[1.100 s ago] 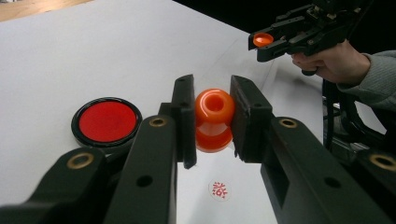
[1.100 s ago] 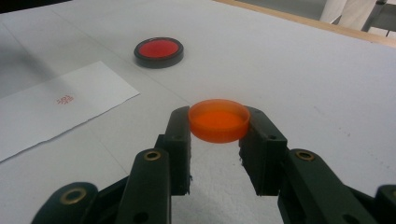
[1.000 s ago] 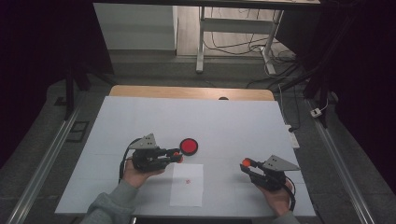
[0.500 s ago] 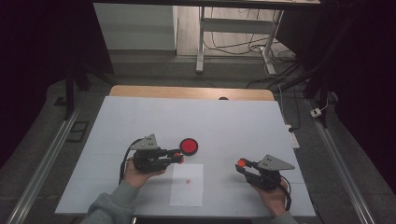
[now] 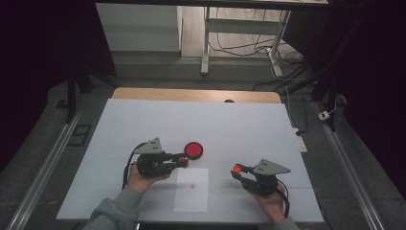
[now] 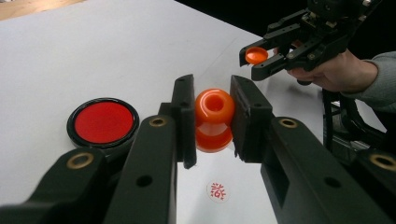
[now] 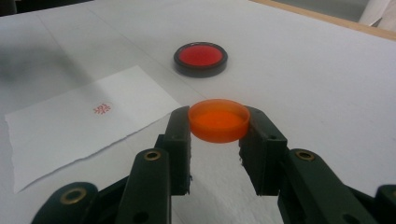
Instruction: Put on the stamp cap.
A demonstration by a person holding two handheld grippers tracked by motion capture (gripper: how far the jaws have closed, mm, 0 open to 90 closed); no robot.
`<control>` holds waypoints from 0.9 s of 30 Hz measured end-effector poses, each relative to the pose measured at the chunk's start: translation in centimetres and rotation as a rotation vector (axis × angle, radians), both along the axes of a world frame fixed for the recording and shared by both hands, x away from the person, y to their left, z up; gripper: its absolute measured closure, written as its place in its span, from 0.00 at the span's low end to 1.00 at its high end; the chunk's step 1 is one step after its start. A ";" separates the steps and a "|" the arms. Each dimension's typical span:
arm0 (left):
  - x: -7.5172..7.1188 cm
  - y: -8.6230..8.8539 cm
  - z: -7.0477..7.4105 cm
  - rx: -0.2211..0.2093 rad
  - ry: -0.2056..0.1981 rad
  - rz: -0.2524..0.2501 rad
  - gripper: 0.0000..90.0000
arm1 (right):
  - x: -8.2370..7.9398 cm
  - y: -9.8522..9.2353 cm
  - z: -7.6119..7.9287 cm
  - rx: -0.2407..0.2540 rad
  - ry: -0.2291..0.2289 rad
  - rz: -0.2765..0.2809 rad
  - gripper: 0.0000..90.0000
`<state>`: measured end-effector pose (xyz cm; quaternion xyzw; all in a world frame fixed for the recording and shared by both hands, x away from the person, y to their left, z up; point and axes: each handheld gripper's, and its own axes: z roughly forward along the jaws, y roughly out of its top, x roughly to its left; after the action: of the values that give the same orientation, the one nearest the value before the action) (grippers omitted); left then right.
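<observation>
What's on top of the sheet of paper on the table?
A small red stamp mark sits printed on the white paper. In the left gripper view, the left tongs, holding the orange stamp, cover part of the sheet.

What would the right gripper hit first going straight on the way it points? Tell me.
Probably the red ink pad: it lies straight beyond the right gripper and the orange cap it holds. Depth is unclear, so it might pass above.

Orange, red, black and white on a pale table

An orange stamp and an orange cap are seen between black jaws. A red ink pad is ringed by a black case. A red seal mark is printed on white paper. The table is coloured pale grey-white.
</observation>
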<state>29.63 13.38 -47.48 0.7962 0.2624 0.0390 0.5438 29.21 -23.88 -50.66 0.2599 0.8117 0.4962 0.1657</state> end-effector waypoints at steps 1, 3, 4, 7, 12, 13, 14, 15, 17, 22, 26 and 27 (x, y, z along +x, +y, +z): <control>0.0 0.0 0.0 -0.001 0.000 0.000 0.81 | 0.0 0.2 0.0 0.001 0.001 0.005 0.71; 0.0 -0.1 0.0 -0.001 0.000 -0.001 0.81 | 0.1 0.7 0.0 0.004 0.001 0.013 0.71; 0.0 -0.1 0.0 -0.002 0.000 -0.001 0.81 | 0.0 0.8 0.0 -0.001 -0.001 0.010 0.71; 0.0 -0.1 0.0 0.002 0.000 -0.003 0.81 | 0.1 1.5 -0.1 0.009 0.008 0.032 0.71; 0.1 -0.2 -0.1 0.002 0.002 -0.005 0.81 | 0.0 2.5 -0.1 0.010 0.012 0.054 0.71; 0.0 -0.2 0.0 0.002 0.002 -0.006 0.81 | 0.0 2.7 -0.1 0.008 0.011 0.059 0.71; 0.0 -0.2 0.0 0.002 0.001 -0.006 0.81 | 0.0 3.0 -0.2 0.007 0.012 0.064 0.71; 0.0 -0.2 0.0 0.001 0.001 -0.005 0.81 | 0.0 3.2 -0.2 0.005 0.011 0.068 0.71; 0.0 -0.2 0.0 0.000 0.001 -0.005 0.81 | 0.0 3.5 -0.2 0.008 0.012 0.073 0.71; 0.1 -0.2 -0.1 0.001 0.002 -0.007 0.81 | 0.0 4.3 -0.3 0.013 0.016 0.089 0.71; 0.1 -0.3 -0.1 0.000 0.005 -0.007 0.81 | 0.0 4.8 -0.3 0.008 0.017 0.100 0.71; 0.1 -0.3 -0.1 0.001 0.005 -0.007 0.81 | 0.0 4.9 -0.3 0.008 0.016 0.102 0.71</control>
<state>29.70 13.08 -47.56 0.7975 0.2609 0.0351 0.5429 29.17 -18.98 -50.99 0.2228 0.8233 0.5049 0.1326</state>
